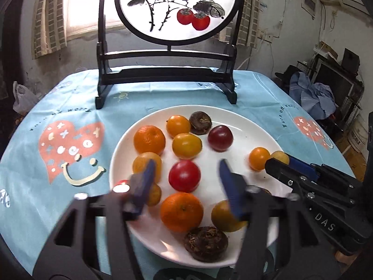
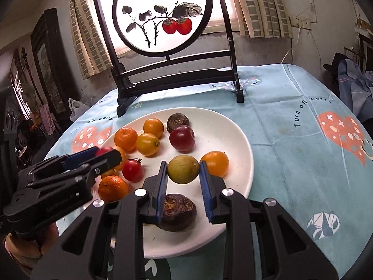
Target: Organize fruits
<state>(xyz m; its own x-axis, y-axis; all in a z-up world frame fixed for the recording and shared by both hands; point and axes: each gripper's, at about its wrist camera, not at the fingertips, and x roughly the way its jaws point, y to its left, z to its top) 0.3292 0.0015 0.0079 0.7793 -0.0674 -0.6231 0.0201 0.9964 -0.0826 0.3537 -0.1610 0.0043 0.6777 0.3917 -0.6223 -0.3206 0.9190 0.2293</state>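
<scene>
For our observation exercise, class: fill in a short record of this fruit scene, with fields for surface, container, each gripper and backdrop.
surface: blue tablecloth
container: white plate, holding round fruits in orange, yellow, red and dark brown
left gripper: jaws open, gripping nothing, at the plate's left side
right gripper: jaws shut on a yellow-green fruit
backdrop: painted screen on a dark stand

Glossy white plate (image 2: 242, 149); smooth shiny red tomato (image 1: 184, 175); dimpled orange mandarin (image 1: 181, 211); rough wrinkled brown fruit (image 2: 178, 212) at six o'clock; matt printed tablecloth (image 2: 291, 121).
</scene>
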